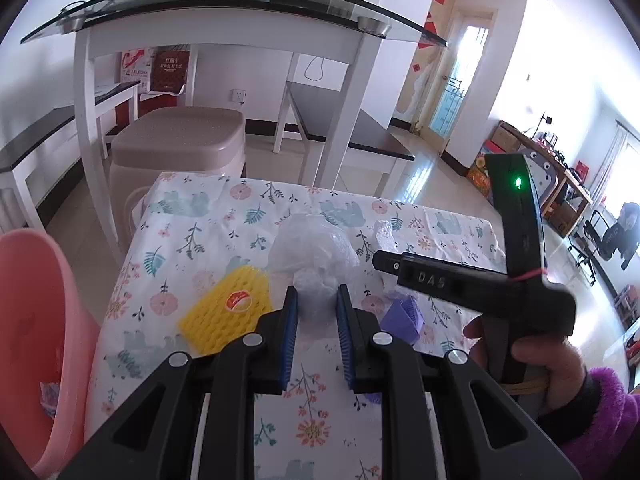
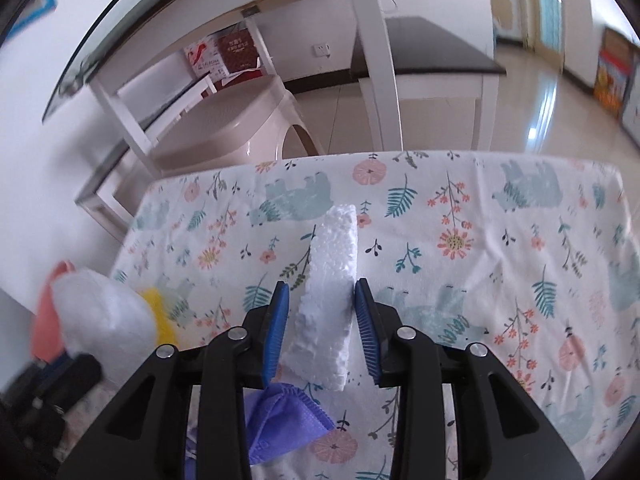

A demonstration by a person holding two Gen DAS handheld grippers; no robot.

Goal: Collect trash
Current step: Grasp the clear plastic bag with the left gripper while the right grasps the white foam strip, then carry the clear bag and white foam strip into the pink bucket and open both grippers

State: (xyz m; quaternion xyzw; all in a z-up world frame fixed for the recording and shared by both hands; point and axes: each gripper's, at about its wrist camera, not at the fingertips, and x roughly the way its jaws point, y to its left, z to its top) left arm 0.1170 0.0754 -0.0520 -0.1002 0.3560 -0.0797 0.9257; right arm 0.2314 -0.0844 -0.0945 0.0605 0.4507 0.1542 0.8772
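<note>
My left gripper [image 1: 317, 304] is shut on a crumpled clear plastic bag [image 1: 316, 252] over the floral-clothed table [image 1: 192, 232]. A yellow foam fruit net [image 1: 228, 312] lies just left of it, and a purple face mask [image 1: 402, 316] lies to its right. My right gripper [image 2: 318, 312] stands open around a white styrofoam piece [image 2: 332, 280]. The right pad touches the foam, and a gap shows at the left pad. The purple mask [image 2: 280, 416] lies under the left finger. In the left wrist view the right gripper [image 1: 380, 262] is held by a hand in a purple sleeve [image 1: 592, 412], with the styrofoam [image 1: 383, 236] at its tip.
A pink bin [image 1: 36, 340] stands at the table's left edge with some scraps inside. A beige plastic stool [image 1: 180, 148] and a white glass-topped table [image 1: 240, 12] stand beyond the far edge. In the right wrist view the bag [image 2: 104, 316] shows blurred at the left.
</note>
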